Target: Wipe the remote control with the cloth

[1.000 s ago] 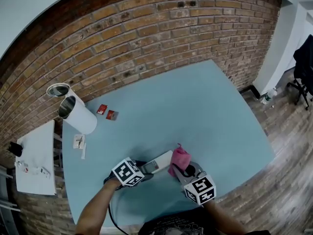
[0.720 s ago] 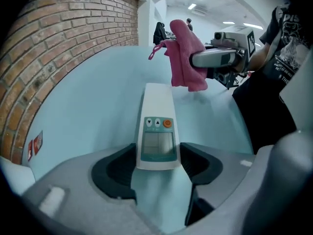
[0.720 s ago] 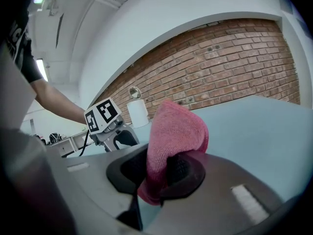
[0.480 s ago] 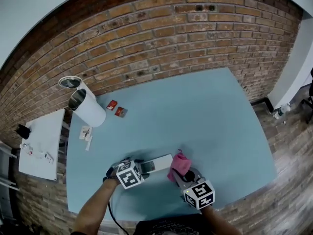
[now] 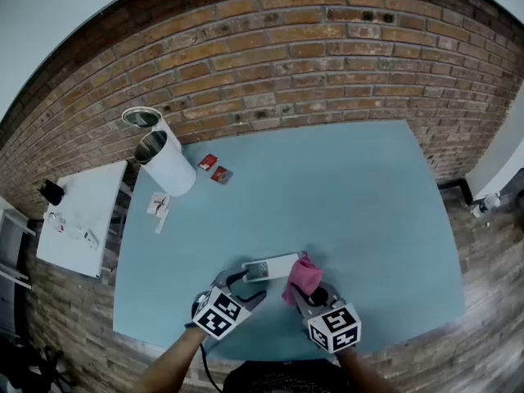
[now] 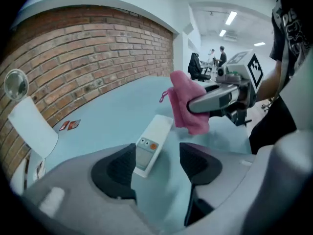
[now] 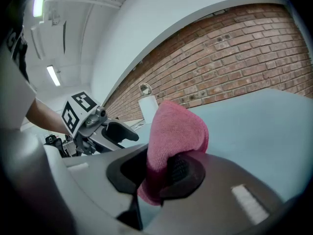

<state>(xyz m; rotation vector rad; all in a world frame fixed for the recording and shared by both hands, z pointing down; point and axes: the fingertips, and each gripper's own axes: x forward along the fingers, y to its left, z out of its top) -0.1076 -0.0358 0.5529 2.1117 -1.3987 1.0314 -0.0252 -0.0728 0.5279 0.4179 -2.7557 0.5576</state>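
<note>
The white remote control lies flat on the blue table, near the front edge. My left gripper hangs just behind its left end; the jaws are closing and stand apart. In the left gripper view the remote's near end shows between the pads, which do not press on it. My right gripper is shut on a pink cloth. The bunched cloth sticks up out of the jaws, right beside the remote's right end.
A white cylinder lies at the table's back left with a round metal lid behind it. Two red packets and small white scraps lie near it. A white side table stands left. The brick wall runs behind.
My left gripper has drawn back and up off the remote's left end, which now lies free on the table. The right gripper with the cloth has stayed beside the remote.
</note>
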